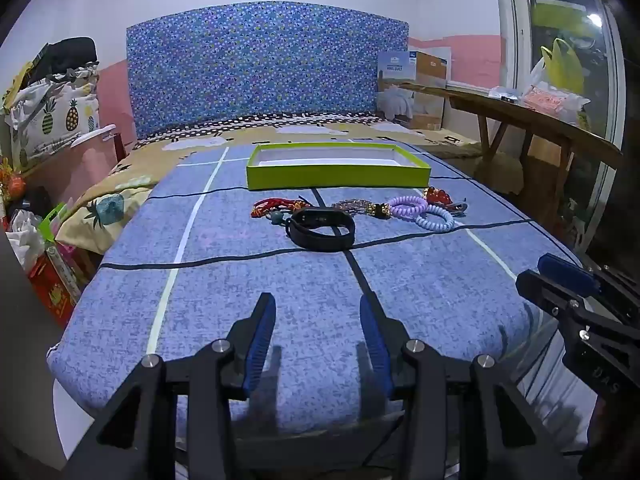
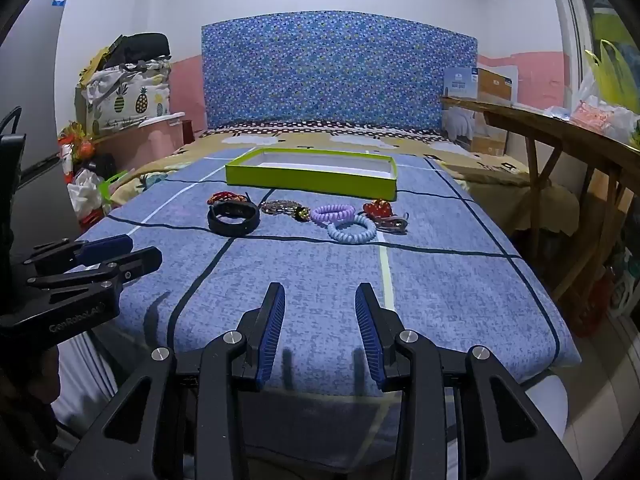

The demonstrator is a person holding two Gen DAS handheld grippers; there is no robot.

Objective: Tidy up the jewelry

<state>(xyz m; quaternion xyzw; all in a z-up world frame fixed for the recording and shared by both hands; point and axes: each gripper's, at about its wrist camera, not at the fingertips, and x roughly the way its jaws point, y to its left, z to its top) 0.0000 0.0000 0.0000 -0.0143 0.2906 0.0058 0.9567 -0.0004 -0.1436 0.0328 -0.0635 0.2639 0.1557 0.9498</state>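
A shallow lime-green box [image 1: 338,174] [image 2: 310,182] with a white inside lies far on the blue cloth. In front of it is a row of jewelry: a red cord bracelet [image 1: 274,205] [image 2: 226,197], a black wristband [image 1: 322,229] [image 2: 233,218], a beaded bracelet [image 1: 354,206] [image 2: 280,206], a purple coil band [image 1: 408,205] [image 2: 333,213], a light-blue coil band [image 1: 435,222] [image 2: 352,231] and a red bead piece [image 1: 438,196] [image 2: 377,208]. My left gripper [image 1: 318,312] [image 2: 132,250] and right gripper [image 2: 320,302] [image 1: 556,270] are open and empty, well short of the row.
The cloth covers the foot of a bed with a blue patterned headboard [image 1: 256,68]. A wooden bench [image 1: 532,120] with bags stands on the right. Bedding and bags are piled on the left [image 1: 52,100].
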